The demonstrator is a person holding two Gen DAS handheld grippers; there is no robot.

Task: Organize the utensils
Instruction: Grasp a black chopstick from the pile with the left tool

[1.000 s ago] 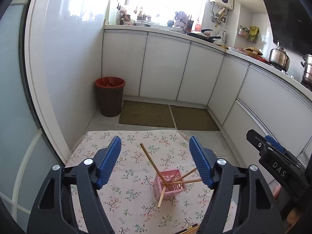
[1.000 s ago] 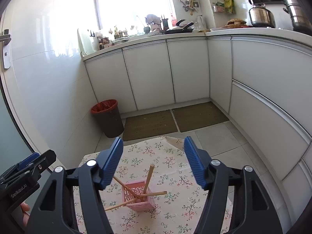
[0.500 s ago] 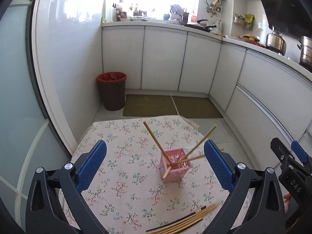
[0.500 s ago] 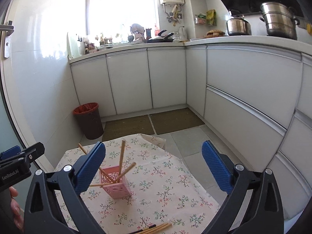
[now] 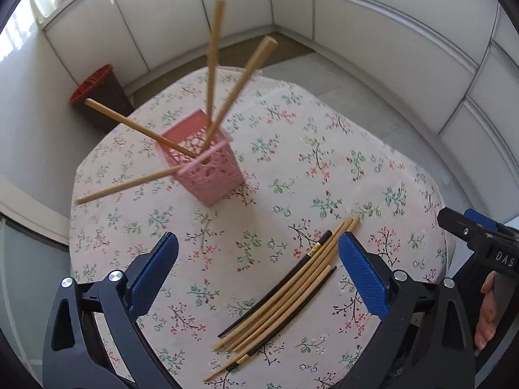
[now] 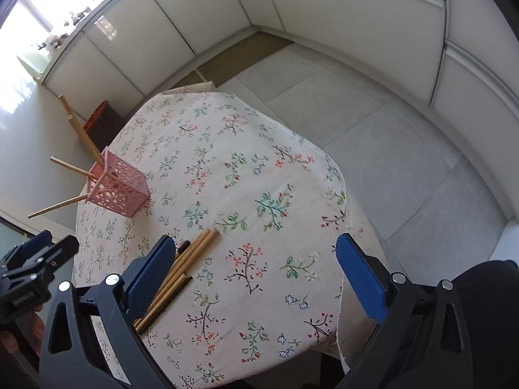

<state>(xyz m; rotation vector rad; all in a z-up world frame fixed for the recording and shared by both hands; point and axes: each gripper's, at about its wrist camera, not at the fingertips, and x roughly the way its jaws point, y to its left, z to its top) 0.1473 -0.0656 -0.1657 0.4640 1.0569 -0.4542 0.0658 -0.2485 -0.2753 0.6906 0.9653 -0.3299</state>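
Chopsticks (image 5: pixel 285 295) lie loose in a bundle on the desk (image 5: pixel 373 149), mixed pale wood and black, fanned slightly at the near end. Landmark: pink holder (image 5: pixel 204 162), a perforated square basket standing upright on the floral tablecloth. The bundle sits well apart from the holder, on the camera-near side, running diagonally.

Four wooden sticks (image 5: pixel 214 61) already stand in the holder, leaning out in different directions. In the right wrist view the same holder (image 6: pixel 118 188) is near the far-left desk edge, with its sticks splaying left.

Left tongs (image 5: pixel 258 275): jaws wide apart, just been closing a touch, nothing gripped. The bundle's far tips lie between the blue pads in the picture, close to the right pad (image 5: pixel 363 275); contact with the desk not clear.

Right tongs (image 6: pixel 256 275): jaws at full spread, nothing between them but bare tablecloth. The bundle (image 6: pixel 176 275) shows just beside its left pad (image 6: pixel 149 275), partly hidden behind it.

Each wrist view catches the other tongs at the frame edge, with a bit of the person's hand (image 5: pixel 486 311) visible behind it.

Beyond the holder: a brown bin with red liner (image 5: pixel 100 97) on the floor, and white cabinets (image 5: pixel 389 32) around the room.
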